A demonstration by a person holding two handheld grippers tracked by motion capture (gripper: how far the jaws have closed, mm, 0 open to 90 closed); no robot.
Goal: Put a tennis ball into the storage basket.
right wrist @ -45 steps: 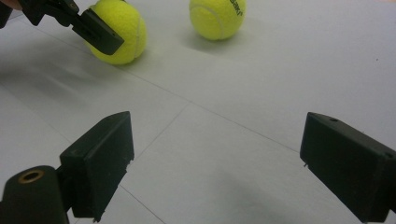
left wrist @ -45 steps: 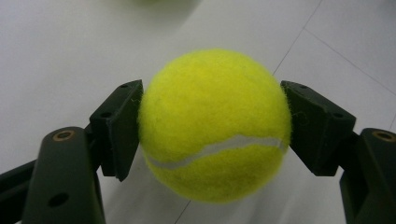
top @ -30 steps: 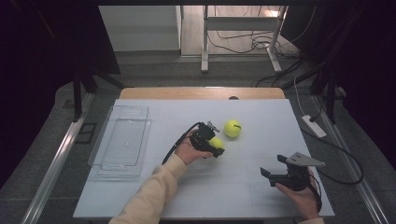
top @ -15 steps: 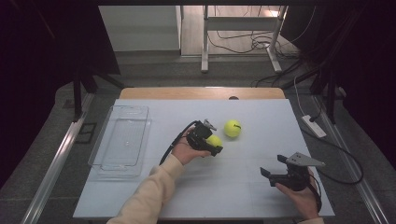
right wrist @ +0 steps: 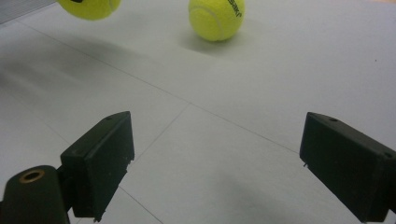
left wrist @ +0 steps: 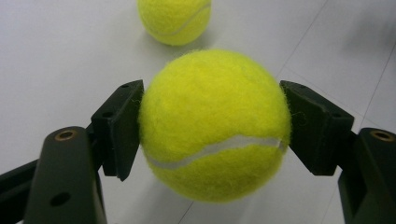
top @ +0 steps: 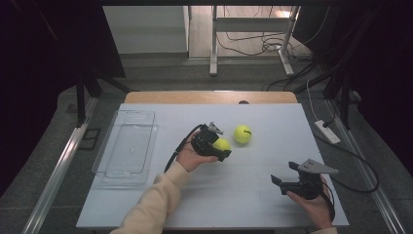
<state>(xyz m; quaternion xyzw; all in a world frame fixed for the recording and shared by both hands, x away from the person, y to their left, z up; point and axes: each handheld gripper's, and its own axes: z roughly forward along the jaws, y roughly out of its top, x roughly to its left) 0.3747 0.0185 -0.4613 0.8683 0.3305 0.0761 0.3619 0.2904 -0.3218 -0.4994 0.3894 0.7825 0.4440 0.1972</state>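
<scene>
A yellow tennis ball (left wrist: 212, 126) is clamped between the two black jaws of my left gripper (top: 221, 146), held a little above the white table (top: 272, 122) near its middle; the same ball (top: 222, 145) shows in the high view. A second tennis ball (top: 242, 134) lies on the table just right of it, and this loose ball (left wrist: 173, 19) sits beyond the held one in the left gripper view. My right gripper (top: 285, 178) rests at the front right, jaws wide apart with nothing between them; its view looks toward the loose ball (right wrist: 217, 17) and the held ball (right wrist: 89, 8).
A clear plastic tray (top: 125, 146) sits at the table's left side. A wooden strip (top: 209, 97) edges the far side. Cables and metal frame legs lie on the floor beyond, and a white power strip (top: 327, 131) lies right of the table.
My left gripper has drifted slightly left and up with the ball in it, away from the loose ball. The right gripper has stayed put.
</scene>
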